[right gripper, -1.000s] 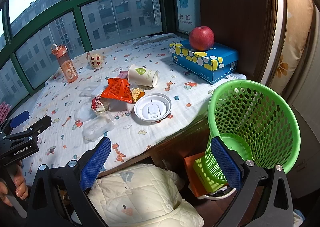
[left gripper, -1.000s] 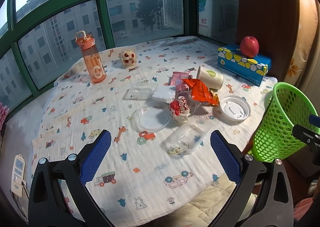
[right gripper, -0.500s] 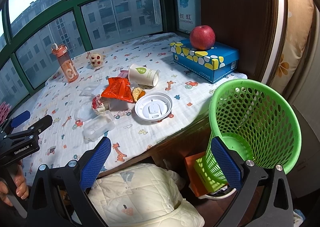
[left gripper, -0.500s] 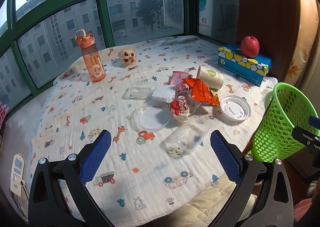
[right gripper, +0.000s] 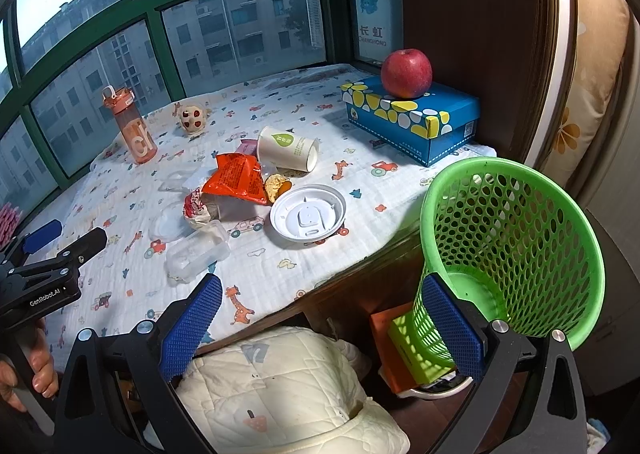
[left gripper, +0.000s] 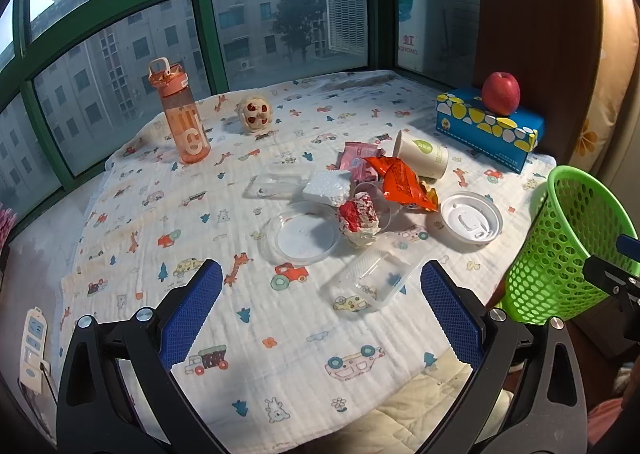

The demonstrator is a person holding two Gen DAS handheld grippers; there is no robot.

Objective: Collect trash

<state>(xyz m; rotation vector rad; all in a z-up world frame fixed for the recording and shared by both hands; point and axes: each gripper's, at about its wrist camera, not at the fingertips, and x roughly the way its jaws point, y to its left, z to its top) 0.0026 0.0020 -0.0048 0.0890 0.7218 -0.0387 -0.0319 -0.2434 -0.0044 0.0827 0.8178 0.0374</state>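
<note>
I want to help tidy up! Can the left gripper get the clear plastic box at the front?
Probably yes. The left gripper is open and empty, and the clear plastic box lies just ahead between its fingers, with nothing on top or in between.

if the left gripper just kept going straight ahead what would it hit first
Probably the clear plastic tray lying just ahead of the open left gripper, slightly right of centre; depth is hard to judge in this fisheye view.
</note>
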